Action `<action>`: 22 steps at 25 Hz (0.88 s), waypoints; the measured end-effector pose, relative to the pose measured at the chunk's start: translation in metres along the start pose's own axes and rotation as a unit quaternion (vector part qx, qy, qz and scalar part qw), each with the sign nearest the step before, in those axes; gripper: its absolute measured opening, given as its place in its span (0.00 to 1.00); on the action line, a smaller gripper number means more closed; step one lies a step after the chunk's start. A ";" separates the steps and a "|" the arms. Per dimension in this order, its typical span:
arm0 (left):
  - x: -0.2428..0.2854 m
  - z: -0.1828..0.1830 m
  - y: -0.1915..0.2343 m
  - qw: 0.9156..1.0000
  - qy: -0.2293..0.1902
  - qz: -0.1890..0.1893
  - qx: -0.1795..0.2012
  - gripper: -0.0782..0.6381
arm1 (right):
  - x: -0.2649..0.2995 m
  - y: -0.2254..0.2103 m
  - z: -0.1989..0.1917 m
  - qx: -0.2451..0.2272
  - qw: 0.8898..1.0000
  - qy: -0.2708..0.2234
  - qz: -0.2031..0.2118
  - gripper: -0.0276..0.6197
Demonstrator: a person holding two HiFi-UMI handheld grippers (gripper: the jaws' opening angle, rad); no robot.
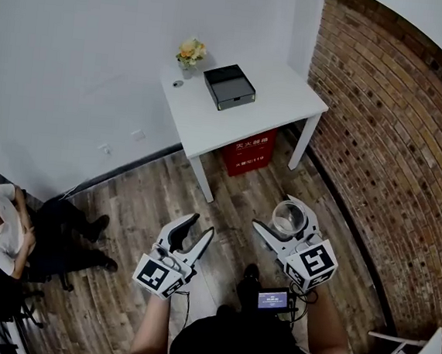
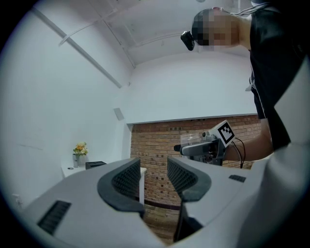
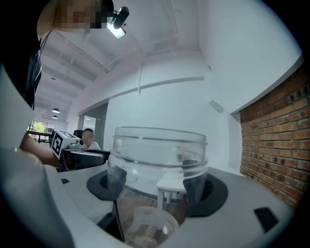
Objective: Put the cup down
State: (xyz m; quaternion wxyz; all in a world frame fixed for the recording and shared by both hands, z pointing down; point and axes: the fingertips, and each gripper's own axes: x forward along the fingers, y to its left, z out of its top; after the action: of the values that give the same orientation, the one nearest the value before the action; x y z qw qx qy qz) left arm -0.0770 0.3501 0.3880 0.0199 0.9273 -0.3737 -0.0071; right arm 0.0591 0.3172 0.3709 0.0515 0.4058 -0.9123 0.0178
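A clear plastic cup (image 1: 288,217) is held between the jaws of my right gripper (image 1: 283,221), above the wooden floor. In the right gripper view the cup (image 3: 157,179) fills the gap, both pads pressed on its sides, mouth up. My left gripper (image 1: 196,230) hangs beside it at the left, jaws a little apart, with nothing between them. In the left gripper view its two pads (image 2: 127,179) frame only the brick wall, and the right gripper (image 2: 206,147) with the cup shows beyond.
A white table (image 1: 279,100) stands ahead in the corner with a black box (image 1: 228,86), a small vase of flowers (image 1: 190,53) and a red box (image 1: 248,151) under it. A brick wall (image 1: 395,142) runs along the right. A person (image 1: 6,229) sits at the left.
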 end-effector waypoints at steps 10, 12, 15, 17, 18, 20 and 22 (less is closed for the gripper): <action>0.109 0.014 0.065 0.999 -0.003 0.034 0.015 0.35 | 0.070 -0.114 0.013 -0.010 1.000 -0.006 0.025 0.64; 0.125 0.017 0.075 0.999 -0.004 0.042 0.018 0.35 | 0.080 -0.131 0.015 -0.011 0.999 -0.008 0.031 0.64; 0.144 0.017 0.086 0.999 -0.002 0.049 0.018 0.35 | 0.094 -0.150 0.016 -0.010 0.999 -0.009 0.039 0.64; 0.153 0.016 0.092 0.998 0.000 0.053 0.017 0.35 | 0.102 -0.159 0.015 -0.009 0.999 -0.008 0.044 0.64; 0.157 0.015 0.096 0.998 0.001 0.056 0.017 0.35 | 0.106 -0.163 0.015 -0.010 0.999 -0.007 0.047 0.64; 0.163 0.016 0.105 0.998 0.001 0.059 0.016 0.35 | 0.116 -0.169 0.015 -0.009 0.999 -0.005 0.051 0.64; 0.168 0.016 0.114 0.998 0.002 0.062 0.016 0.35 | 0.126 -0.175 0.014 -0.007 0.999 -0.003 0.053 0.64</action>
State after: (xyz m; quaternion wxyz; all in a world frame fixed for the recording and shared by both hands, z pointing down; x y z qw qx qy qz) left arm -0.0349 0.1513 0.3775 0.0064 0.9026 -0.4305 0.0019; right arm 0.1038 0.1061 0.3688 0.0504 0.3565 -0.9328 0.0123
